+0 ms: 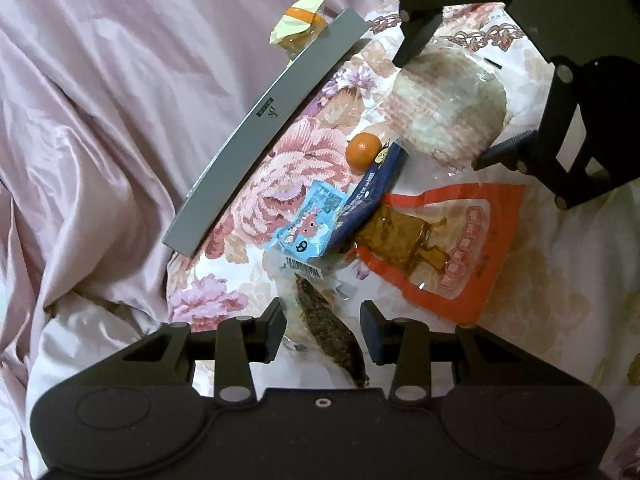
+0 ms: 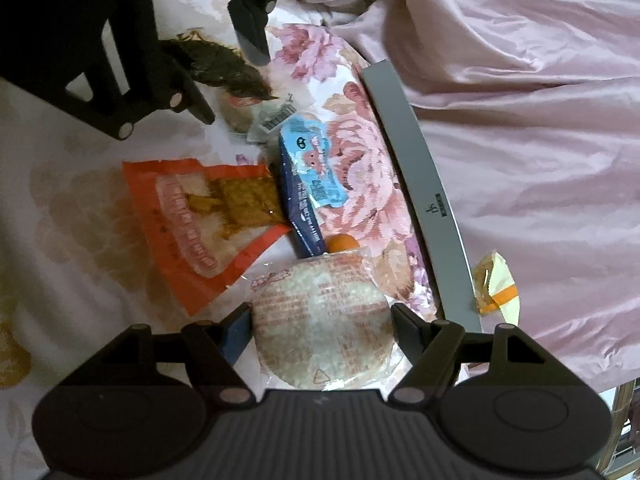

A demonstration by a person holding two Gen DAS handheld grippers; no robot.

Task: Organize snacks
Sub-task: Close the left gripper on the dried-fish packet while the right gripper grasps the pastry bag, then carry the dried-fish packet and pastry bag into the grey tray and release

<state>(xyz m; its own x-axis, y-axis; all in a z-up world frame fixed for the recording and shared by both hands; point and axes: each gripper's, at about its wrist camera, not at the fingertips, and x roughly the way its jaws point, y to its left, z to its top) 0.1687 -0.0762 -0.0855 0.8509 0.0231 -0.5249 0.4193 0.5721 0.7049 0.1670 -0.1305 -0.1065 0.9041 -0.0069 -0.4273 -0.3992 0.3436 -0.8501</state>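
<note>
On a flowered bedspread (image 1: pixel 304 152) beside a rumpled pink quilt (image 1: pixel 100 100), the left wrist view showed the left tongs (image 1: pixel 324 330) drawn narrow around a clear packet of dark dried snack (image 1: pixel 332 332), whose long axis ran almost straight away from the camera, between the two fingers. Just beyond lay a light blue packet (image 1: pixel 304 228), a dark blue packet (image 1: pixel 372 192), a small orange ball (image 1: pixel 363 150) and an orange pouch (image 1: pixel 444 240), with a round rice cake (image 1: pixel 448 100) farther off between the fingers of the right tongs (image 1: pixel 448 108). A long grey box (image 1: pixel 272 128) lay aslant along the quilt's edge, a yellow-wrapped sweet (image 1: pixel 300 24) at its far end. From the right wrist view, the right tongs (image 2: pixel 322 324) stood fairly wide, one finger at each side of the rice cake (image 2: pixel 320 328); whether the pads pressed its wrapper could not be told. The left tongs (image 2: pixel 224 80) held the dark snack (image 2: pixel 228 68) at the far side of the heap. Each hand appeared nearest its own packet, so each lift would likely start straight up from where the tongs stood.
</note>
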